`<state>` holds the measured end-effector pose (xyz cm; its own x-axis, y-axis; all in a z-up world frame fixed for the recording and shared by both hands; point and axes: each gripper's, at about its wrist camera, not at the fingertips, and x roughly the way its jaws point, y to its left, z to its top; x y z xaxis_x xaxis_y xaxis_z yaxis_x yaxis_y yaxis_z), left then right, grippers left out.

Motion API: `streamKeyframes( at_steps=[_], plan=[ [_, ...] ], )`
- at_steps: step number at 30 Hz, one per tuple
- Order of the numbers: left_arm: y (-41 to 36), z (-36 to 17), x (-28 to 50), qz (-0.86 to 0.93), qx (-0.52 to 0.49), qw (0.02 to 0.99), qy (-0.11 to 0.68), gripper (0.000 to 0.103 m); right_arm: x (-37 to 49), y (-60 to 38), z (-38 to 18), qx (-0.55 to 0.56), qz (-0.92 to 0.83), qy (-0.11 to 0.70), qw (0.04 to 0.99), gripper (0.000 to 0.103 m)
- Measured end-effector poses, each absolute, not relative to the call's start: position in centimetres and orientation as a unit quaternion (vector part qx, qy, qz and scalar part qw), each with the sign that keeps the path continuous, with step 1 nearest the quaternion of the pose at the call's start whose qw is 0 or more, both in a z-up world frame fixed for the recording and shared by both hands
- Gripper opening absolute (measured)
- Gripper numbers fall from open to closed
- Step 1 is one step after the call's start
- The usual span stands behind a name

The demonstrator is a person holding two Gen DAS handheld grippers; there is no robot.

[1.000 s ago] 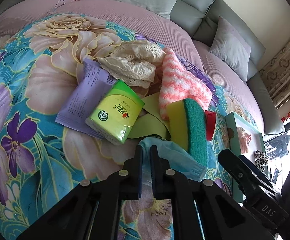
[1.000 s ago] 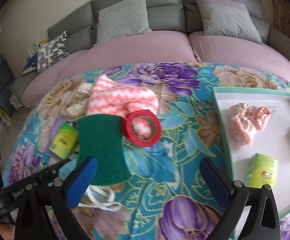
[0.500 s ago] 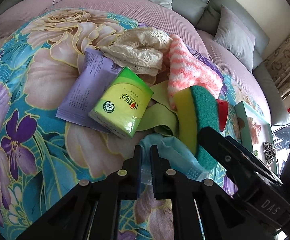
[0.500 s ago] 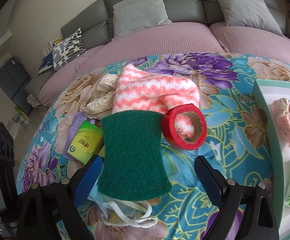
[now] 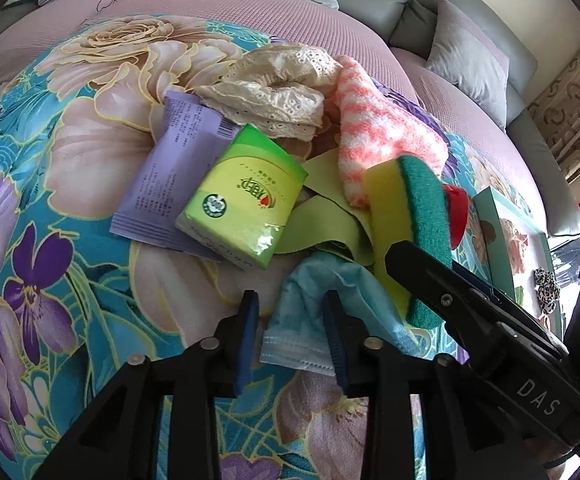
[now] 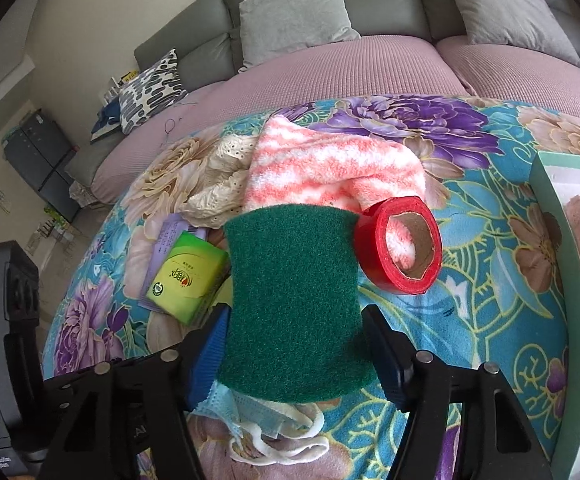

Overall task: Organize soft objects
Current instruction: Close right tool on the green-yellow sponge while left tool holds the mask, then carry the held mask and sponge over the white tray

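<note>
Nearest the left wrist camera, the left gripper (image 5: 291,334) is standing with its jaws released, having just been opening; a fold of the blue face mask (image 5: 321,300) is lying between them, unpinched. Beside it, the right gripper (image 6: 295,350) is straddling the scouring sponge (image 6: 293,300), which is sitting tilted on the mask and the green cloth (image 5: 321,216); its jaws have just been closing and are now sitting at the sponge's two side edges, though firm pressure cannot be confirmed. Beyond are lying the green tissue pack (image 5: 246,200), the purple packet (image 5: 170,172), the red tape roll (image 6: 399,244), the pink striped towel (image 6: 329,168) and the lace cloth (image 5: 274,88), all on the floral-covered bed (image 5: 70,160). The step in hand appears to be securing the sponge. The next move is likely calling for a full clench, then a lift clear of the mask toward the teal tray (image 6: 569,280) at right.
</note>
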<state>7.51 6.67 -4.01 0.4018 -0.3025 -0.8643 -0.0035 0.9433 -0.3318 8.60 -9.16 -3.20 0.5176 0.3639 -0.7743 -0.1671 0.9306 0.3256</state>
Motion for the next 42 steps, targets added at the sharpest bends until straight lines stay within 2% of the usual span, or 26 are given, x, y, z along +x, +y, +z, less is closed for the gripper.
streamKeyframes(
  at_steps=[3,16,18,24,31,42],
  plan=[
    [5.9,-3.9,7.6,-0.097,-0.139,0.825,0.539,0.042,8.4,-9.8,-2.9,0.102,0.146,0.465,0.867,0.069],
    [2.6,-3.9,8.7,-0.12,-0.115,0.826,0.538,0.041,7.5,-12.7,-1.7,0.113,0.124,0.455,0.875,0.069],
    [2.2,-3.8,8.9,-0.125,-0.116,0.827,0.535,0.029,7.4,-12.9,-1.7,0.116,0.122,0.455,0.875,0.069],
    [2.1,-2.5,9.2,-0.134,-0.118,0.839,0.514,0.018,7.1,-13.7,-0.9,0.12,0.121,0.445,0.879,0.069],
    [2.8,0.8,8.2,-0.133,-0.123,0.866,0.465,0.014,6.3,-14.1,0.7,0.121,0.134,0.423,0.888,0.069],
    [5.6,5.6,5.5,-0.114,-0.145,0.9,0.394,0.014,4.5,-16.9,3.9,0.139,0.125,0.373,0.909,0.069]
  ],
)
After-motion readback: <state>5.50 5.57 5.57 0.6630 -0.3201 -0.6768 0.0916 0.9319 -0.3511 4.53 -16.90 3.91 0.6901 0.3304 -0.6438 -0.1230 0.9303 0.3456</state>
